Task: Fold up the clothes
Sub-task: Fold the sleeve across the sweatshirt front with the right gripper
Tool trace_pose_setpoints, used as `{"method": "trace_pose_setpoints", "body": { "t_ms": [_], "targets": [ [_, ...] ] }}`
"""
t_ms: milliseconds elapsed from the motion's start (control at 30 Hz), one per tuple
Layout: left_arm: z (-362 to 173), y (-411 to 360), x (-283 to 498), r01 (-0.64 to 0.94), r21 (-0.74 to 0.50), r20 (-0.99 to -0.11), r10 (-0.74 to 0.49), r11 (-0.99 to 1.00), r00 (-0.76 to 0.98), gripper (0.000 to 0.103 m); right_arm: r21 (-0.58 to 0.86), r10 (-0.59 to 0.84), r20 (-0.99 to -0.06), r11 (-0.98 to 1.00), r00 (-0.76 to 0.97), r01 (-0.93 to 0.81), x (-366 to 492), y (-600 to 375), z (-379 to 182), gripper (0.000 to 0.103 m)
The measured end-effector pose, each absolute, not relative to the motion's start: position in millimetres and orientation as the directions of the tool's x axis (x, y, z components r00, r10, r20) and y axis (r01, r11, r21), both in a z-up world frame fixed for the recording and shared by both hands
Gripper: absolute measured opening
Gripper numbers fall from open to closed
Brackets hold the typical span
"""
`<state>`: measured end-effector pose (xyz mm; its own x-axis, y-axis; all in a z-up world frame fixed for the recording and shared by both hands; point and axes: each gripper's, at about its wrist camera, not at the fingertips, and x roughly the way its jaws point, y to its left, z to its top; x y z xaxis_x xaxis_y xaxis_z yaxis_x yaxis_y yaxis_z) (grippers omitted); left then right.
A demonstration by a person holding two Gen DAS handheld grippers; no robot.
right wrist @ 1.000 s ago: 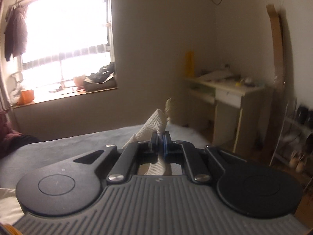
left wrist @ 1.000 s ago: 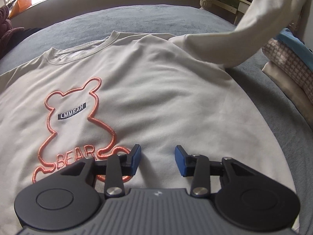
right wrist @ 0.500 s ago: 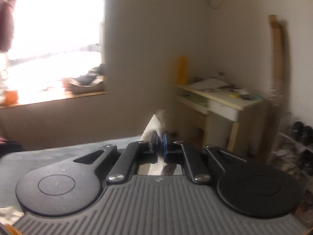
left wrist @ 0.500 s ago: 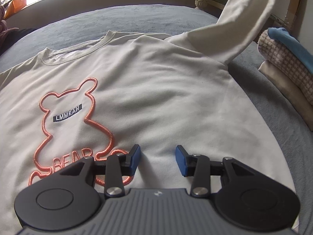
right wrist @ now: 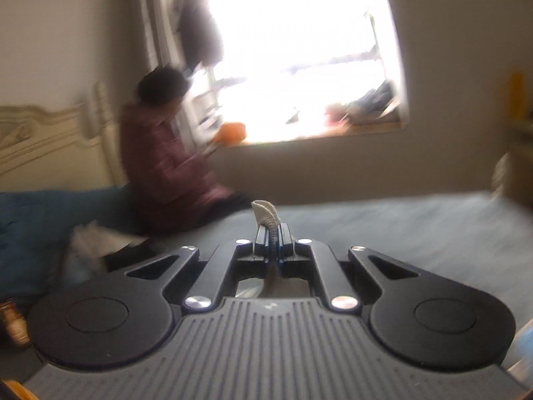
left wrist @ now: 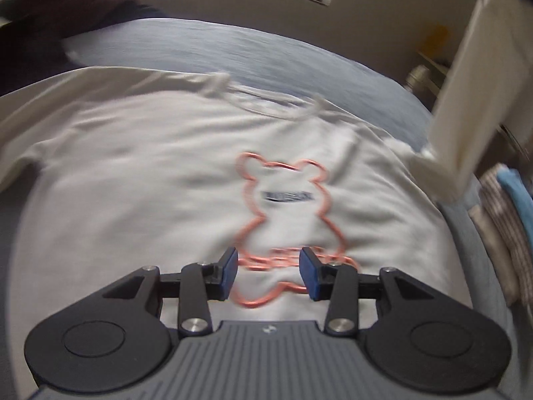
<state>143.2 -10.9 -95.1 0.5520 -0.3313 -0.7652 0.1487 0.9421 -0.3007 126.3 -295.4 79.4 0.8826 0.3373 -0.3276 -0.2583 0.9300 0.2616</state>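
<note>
A cream sweatshirt (left wrist: 150, 180) with an orange bear outline (left wrist: 286, 206) lies flat, front up, on the grey bed (left wrist: 266, 53). My left gripper (left wrist: 268, 271) hovers open over the lower part of the bear print, with nothing between its blue pads. The sweatshirt's right sleeve (left wrist: 466, 100) is lifted high at the right of the left wrist view. In the right wrist view my right gripper (right wrist: 273, 240) is shut on the ribbed sleeve cuff (right wrist: 265, 213), held up above the bed (right wrist: 399, 220).
A stack of folded clothes (left wrist: 506, 213) lies at the bed's right edge. A person in a dark red top (right wrist: 163, 160) sits on the bed near the headboard (right wrist: 43, 136), below a bright window (right wrist: 299, 50). A blue blanket (right wrist: 33, 220) lies at left.
Both views swung left and blurred. The left gripper has shifted left over the shirt, so the bear print now lies ahead of its fingers. The right gripper still holds the raised cuff.
</note>
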Motion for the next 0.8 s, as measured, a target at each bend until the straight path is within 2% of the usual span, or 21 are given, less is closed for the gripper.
{"method": "trace_pose_setpoints", "body": {
  "t_ms": [200,333,400,467,567,667,800],
  "targets": [
    [-99,42,132,0.018,-0.35,-0.779,-0.302,0.936,0.55,0.042,0.395,0.409,-0.491,0.892,0.769,-0.222,147,-215,-33,0.004],
    [-107,50,127,0.005,-0.359,-0.79,-0.307,0.933,0.531,0.044,0.511,0.494,-0.603,0.842,0.626,-0.172,154,-179,-98,0.01],
    [-109,51,126,0.006,-0.363,-0.788,-0.31,0.932,0.531,0.047,0.582,0.539,-0.616,0.803,0.574,-0.13,147,-169,-118,0.02],
    [-112,53,125,0.005,-0.368,-0.787,-0.314,0.93,0.531,0.048,0.63,0.572,-0.589,0.767,0.571,-0.119,136,-171,-123,0.036],
    [-114,56,127,-0.004,-0.383,-0.783,-0.322,0.924,0.532,0.048,0.67,0.586,-0.54,0.734,0.604,-0.113,118,-191,-112,0.053],
    [-117,58,128,-0.012,-0.397,-0.779,-0.33,0.918,0.533,0.049,0.698,0.571,-0.518,0.713,0.637,-0.072,106,-216,-111,0.055],
    [-121,62,130,-0.024,-0.416,-0.774,-0.34,0.909,0.535,0.049,0.695,0.515,-0.552,0.719,0.656,0.021,92,-242,-126,0.055]
  ]
}}
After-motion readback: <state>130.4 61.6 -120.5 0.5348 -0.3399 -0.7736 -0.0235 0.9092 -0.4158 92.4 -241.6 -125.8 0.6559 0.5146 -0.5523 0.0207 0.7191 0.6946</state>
